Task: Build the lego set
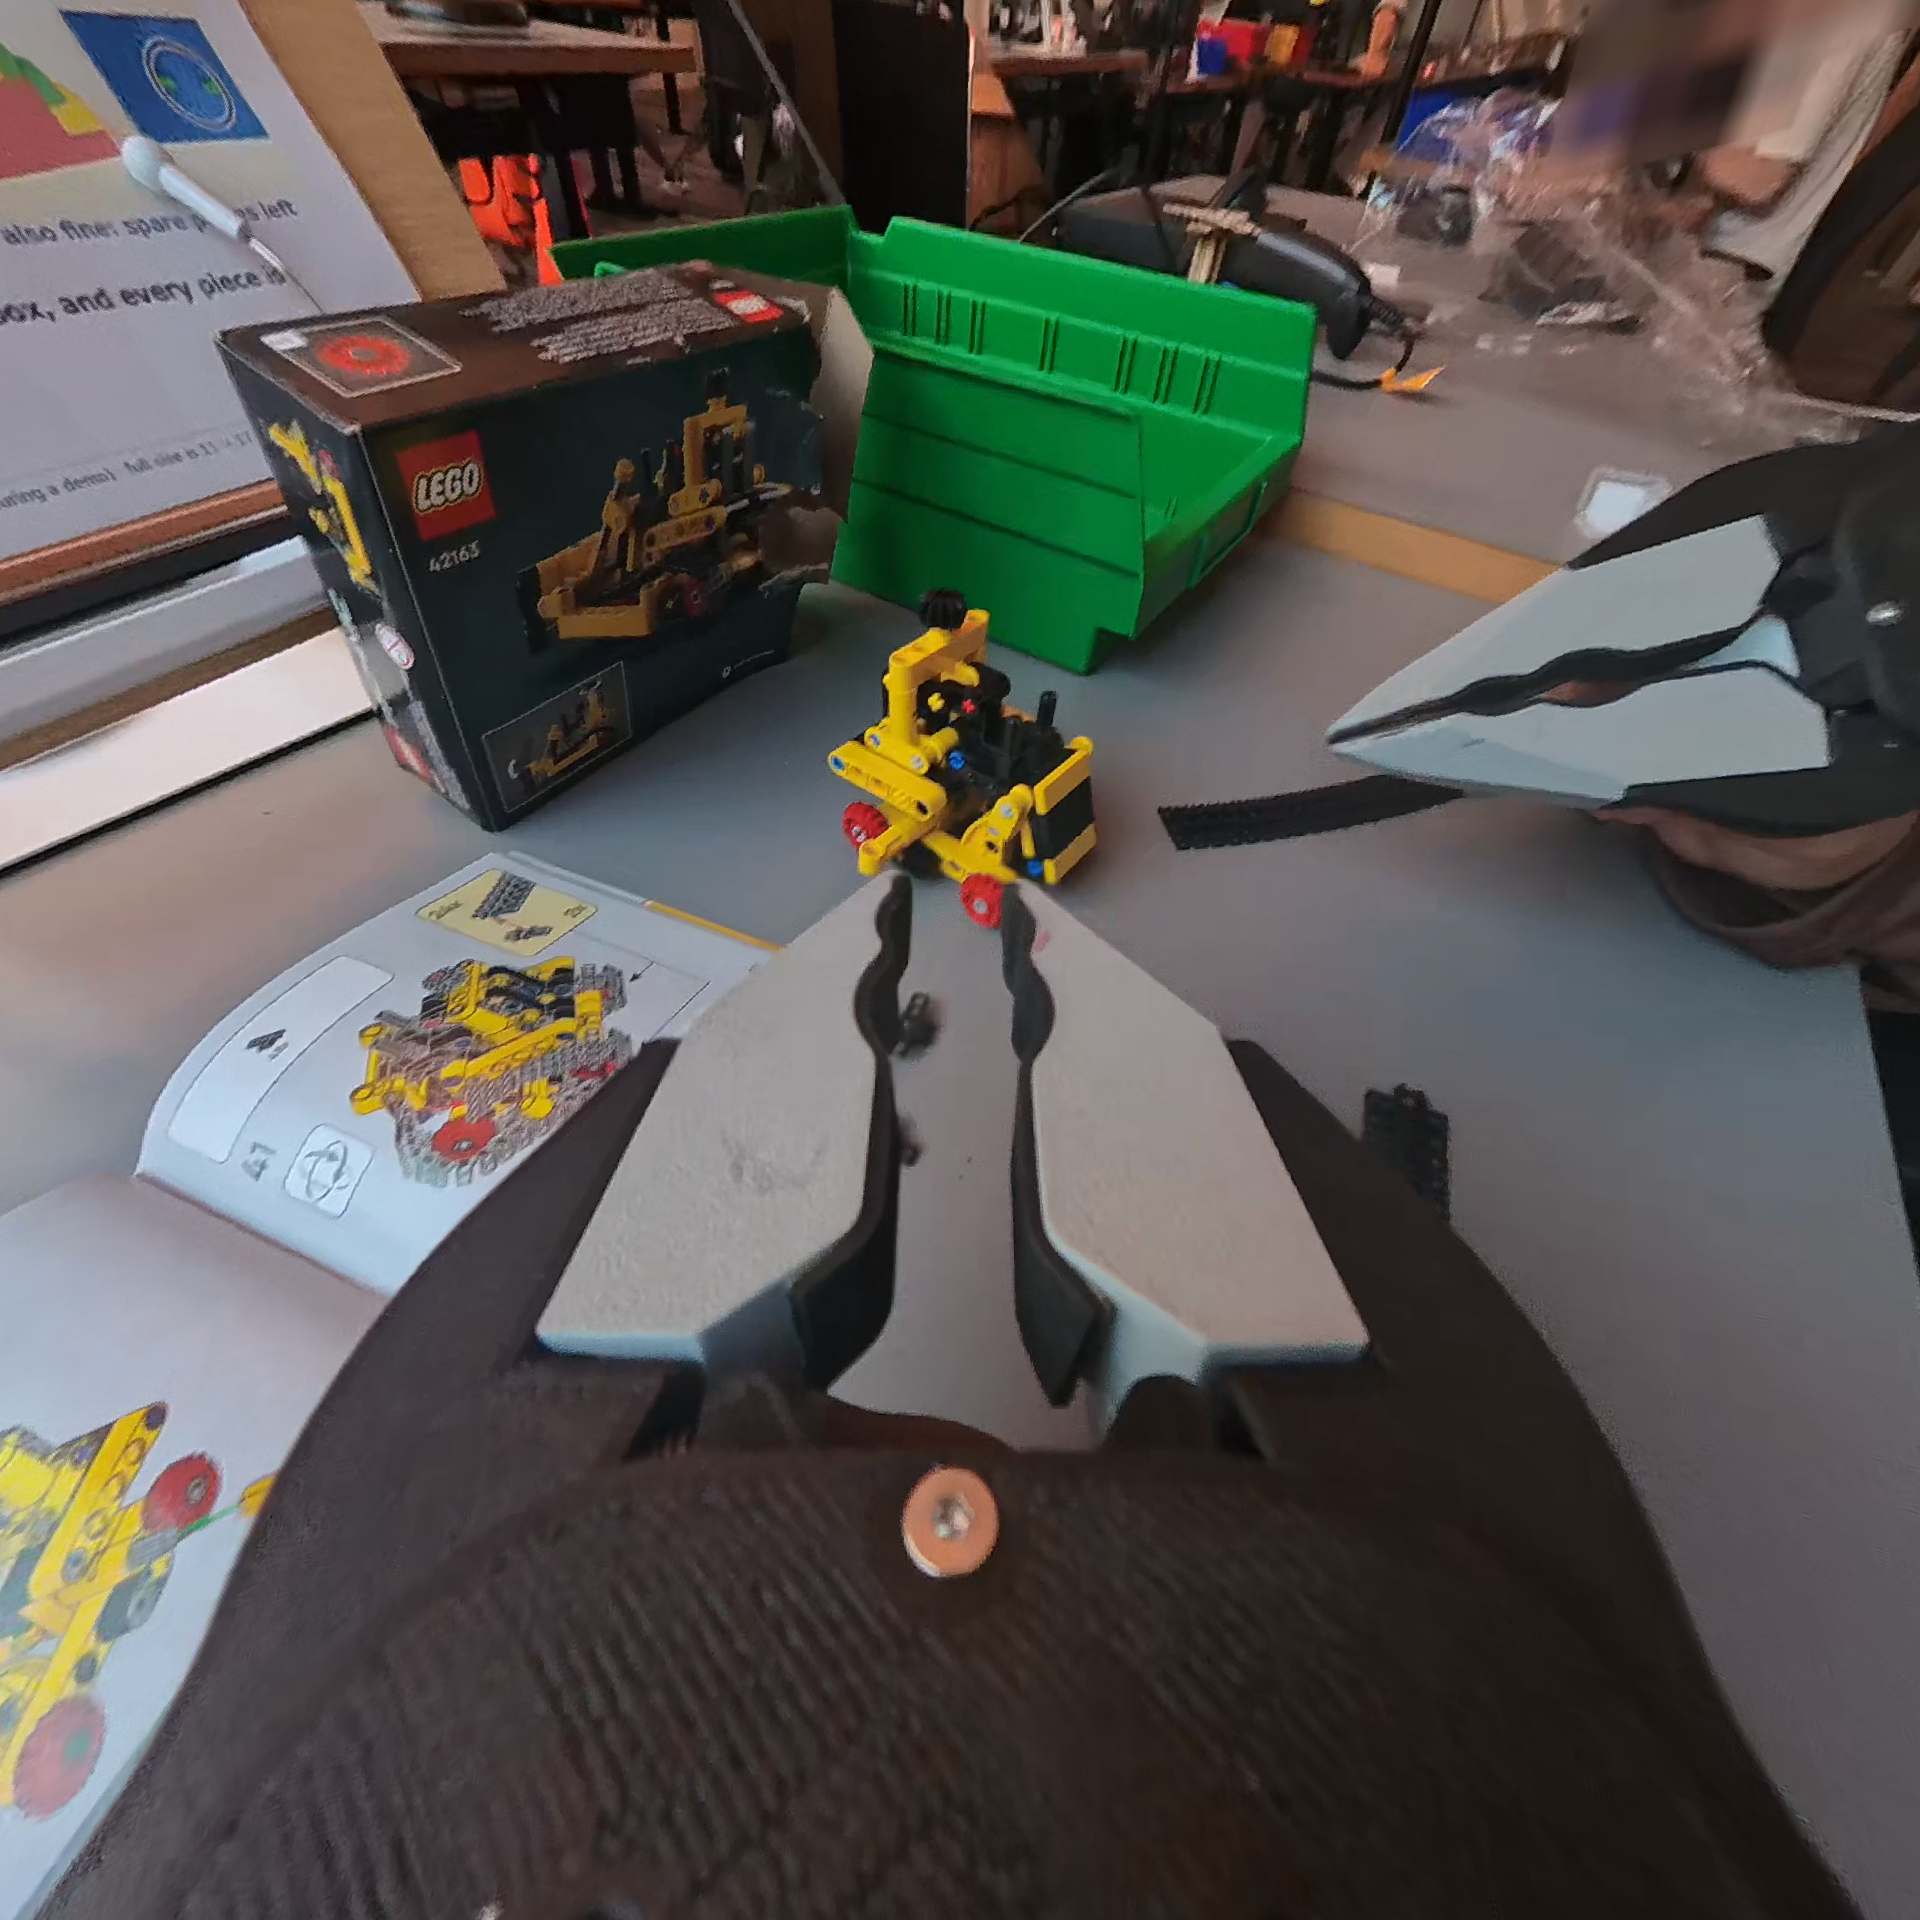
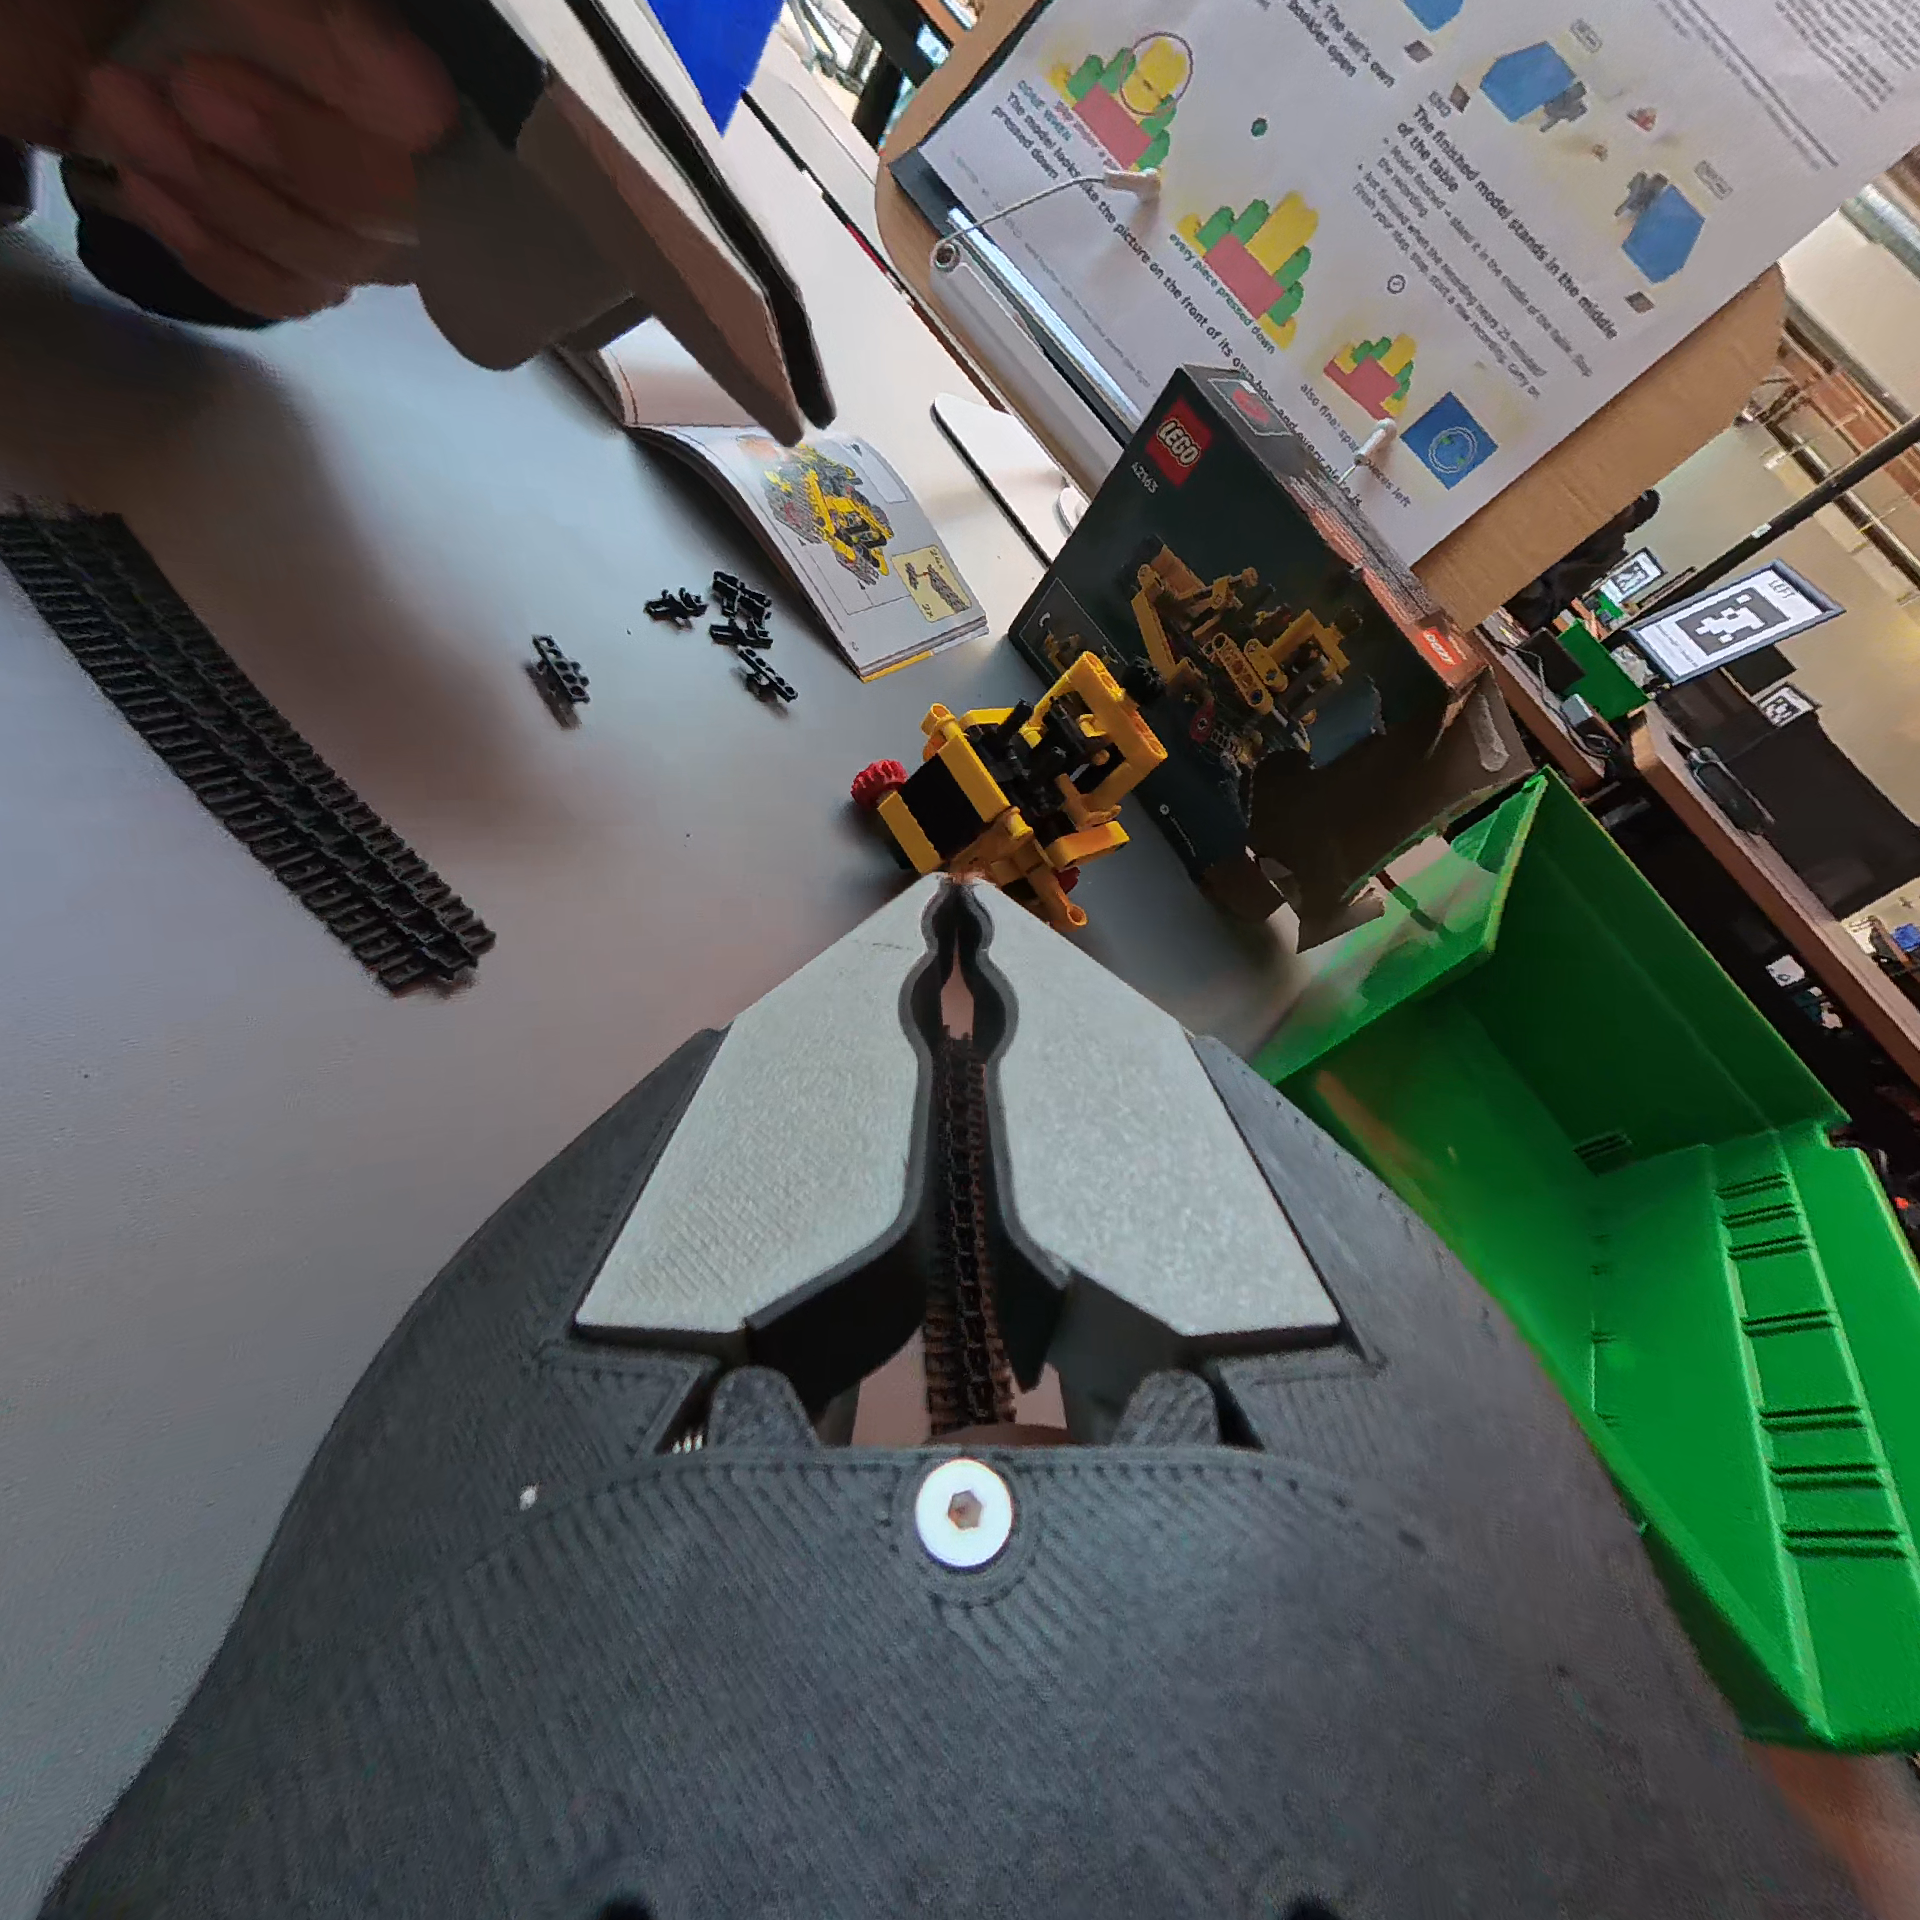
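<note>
The partly built yellow and black bulldozer model (image 1: 966, 769) stands on the grey table (image 1: 1455, 1039), also in the right wrist view (image 2: 1018, 790). My left gripper (image 1: 956, 894) is open and empty, with its tips just short of the model's red wheel. A few small black links (image 1: 914, 1023) lie on the table between its fingers. My right gripper (image 2: 961, 883) is shut on a black track strip (image 2: 961, 1247), right of the model, and the strip trails beneath it (image 1: 1299, 810). A second track strip (image 2: 239, 748) lies flat on the table.
The open instruction booklet (image 1: 416, 1039) lies at the left. The set's box (image 1: 540, 540) stands behind it, beside a green bin (image 1: 1060, 447). Loose black links (image 2: 727, 623) lie near the booklet, and more (image 1: 1408, 1132) lie right of my left gripper. A poster board (image 1: 125, 260) stands at the far left. My right fingertips sit around 12 cm from my left ones.
</note>
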Motion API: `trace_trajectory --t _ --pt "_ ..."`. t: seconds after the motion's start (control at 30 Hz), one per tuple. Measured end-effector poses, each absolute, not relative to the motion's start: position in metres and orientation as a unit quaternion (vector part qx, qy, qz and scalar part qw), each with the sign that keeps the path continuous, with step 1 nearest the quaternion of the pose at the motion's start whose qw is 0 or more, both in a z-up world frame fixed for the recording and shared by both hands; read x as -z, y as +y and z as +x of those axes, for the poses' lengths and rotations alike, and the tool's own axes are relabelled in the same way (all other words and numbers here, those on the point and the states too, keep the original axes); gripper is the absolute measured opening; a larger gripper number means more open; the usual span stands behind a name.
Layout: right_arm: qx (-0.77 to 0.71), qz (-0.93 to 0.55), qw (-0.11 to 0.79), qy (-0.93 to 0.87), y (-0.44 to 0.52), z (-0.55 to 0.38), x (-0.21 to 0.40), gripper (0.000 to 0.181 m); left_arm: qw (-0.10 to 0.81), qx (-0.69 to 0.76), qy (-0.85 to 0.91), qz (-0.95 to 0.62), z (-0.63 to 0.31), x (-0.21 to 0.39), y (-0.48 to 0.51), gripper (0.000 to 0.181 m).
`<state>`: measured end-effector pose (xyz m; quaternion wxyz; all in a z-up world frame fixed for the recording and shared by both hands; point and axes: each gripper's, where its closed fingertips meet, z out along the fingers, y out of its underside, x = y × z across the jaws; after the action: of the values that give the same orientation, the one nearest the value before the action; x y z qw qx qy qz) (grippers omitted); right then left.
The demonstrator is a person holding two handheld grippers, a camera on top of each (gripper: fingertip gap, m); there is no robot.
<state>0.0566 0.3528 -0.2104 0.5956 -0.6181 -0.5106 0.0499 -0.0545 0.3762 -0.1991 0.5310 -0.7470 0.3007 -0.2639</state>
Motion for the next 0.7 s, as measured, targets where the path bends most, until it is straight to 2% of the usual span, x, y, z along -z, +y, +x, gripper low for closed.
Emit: trace_trajectory --t 0.23,0.4,0.7 --pt "-0.046 -0.608 0.588 -0.532 0.347 0.051 0.215 0.000 0.493 0.254 0.281 -0.783 -0.098 0.209 0.339 0.017" --pt "-0.060 -0.593 0.601 -0.532 0.345 0.050 0.207 0.000 0.413 0.151 0.342 -0.831 -0.130 0.232 0.319 0.012" --pt "-0.066 -0.597 0.606 -0.520 0.347 0.055 0.205 0.000 0.335 0.085 0.437 -0.830 -0.088 0.259 0.370 0.013"
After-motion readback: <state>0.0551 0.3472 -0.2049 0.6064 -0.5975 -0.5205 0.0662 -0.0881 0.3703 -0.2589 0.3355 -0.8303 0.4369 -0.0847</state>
